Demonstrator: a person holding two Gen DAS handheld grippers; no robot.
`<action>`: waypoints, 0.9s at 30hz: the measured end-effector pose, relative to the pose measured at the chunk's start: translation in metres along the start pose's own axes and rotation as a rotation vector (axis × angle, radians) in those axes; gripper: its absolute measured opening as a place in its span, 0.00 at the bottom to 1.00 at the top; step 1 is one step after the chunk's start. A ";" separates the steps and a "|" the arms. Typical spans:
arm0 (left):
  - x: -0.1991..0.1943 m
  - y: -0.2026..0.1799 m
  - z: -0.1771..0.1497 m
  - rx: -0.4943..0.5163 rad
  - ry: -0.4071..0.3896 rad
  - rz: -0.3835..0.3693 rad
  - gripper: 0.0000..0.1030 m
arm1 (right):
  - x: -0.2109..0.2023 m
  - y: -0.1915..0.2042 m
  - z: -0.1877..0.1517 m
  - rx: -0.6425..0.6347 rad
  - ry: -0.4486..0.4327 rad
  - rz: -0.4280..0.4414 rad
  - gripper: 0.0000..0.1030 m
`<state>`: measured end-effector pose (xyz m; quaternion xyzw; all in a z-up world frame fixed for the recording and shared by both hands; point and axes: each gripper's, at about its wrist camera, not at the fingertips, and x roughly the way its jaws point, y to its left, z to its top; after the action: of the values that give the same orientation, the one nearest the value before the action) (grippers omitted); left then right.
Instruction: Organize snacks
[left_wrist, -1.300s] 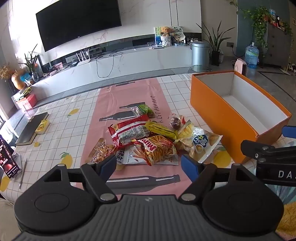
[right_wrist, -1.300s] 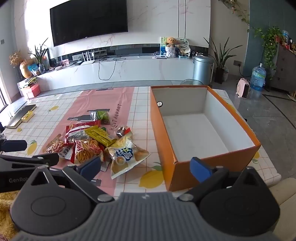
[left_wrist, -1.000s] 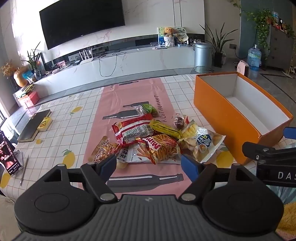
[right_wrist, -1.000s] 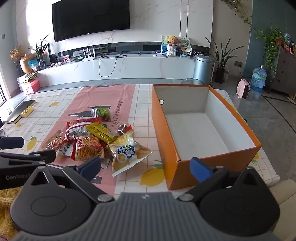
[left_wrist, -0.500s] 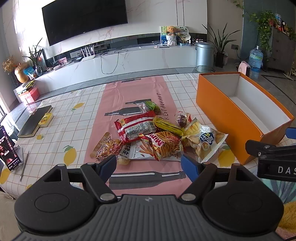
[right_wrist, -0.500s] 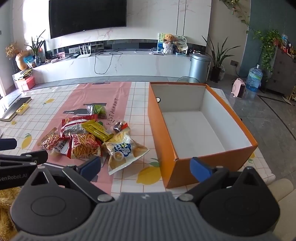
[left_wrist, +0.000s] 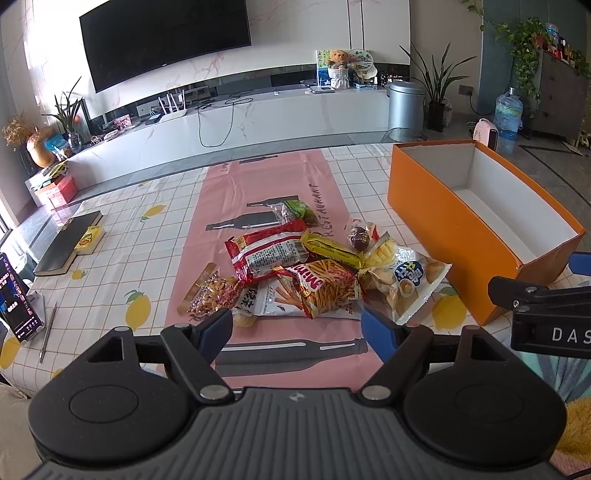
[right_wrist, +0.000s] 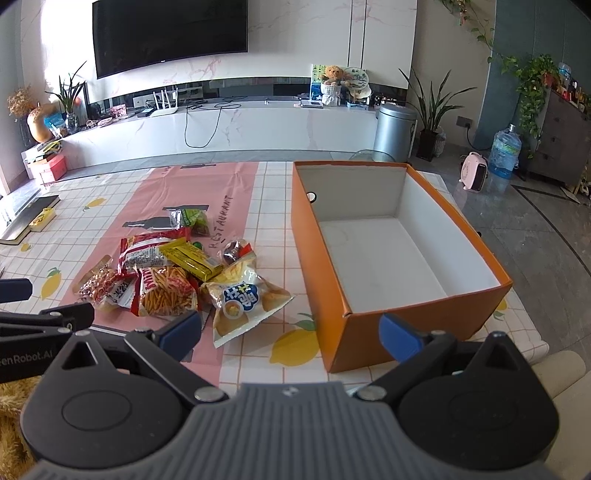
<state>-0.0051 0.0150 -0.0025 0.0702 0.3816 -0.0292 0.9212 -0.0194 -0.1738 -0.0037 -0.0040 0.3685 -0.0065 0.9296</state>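
Snacks (left_wrist: 317, 269) are lying heaped on the bench (left_wrist: 122, 258) just ahead of the left tool (left_wrist: 297, 328), whose fingers are spread with nothing between them; the right tool (right_wrist: 291, 330) is likewise gaping, facing the orange box (right_wrist: 317, 266), which is sitting bare inside. Sorting is probably only starting: next, the nearest packet needs pinching and carrying rightward into it.

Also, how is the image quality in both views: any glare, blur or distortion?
Left wrist view: strong fisheye bending at the edges, window glare at far left, snack pile sharp. Right wrist view: bright glare on the wall left of the TV, orange box sharp, its edges curved.
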 end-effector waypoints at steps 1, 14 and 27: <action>0.000 0.000 0.000 0.001 0.000 -0.001 0.90 | 0.000 0.000 0.000 0.001 0.000 0.000 0.96; 0.000 0.000 0.000 -0.002 -0.001 -0.005 0.90 | 0.000 0.000 0.001 0.001 0.002 -0.001 0.96; -0.003 0.000 0.001 -0.010 0.002 -0.015 0.90 | -0.001 0.002 0.002 0.002 0.002 -0.004 0.96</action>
<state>-0.0064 0.0147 0.0005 0.0625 0.3833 -0.0340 0.9209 -0.0190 -0.1722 -0.0017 -0.0041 0.3695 -0.0088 0.9292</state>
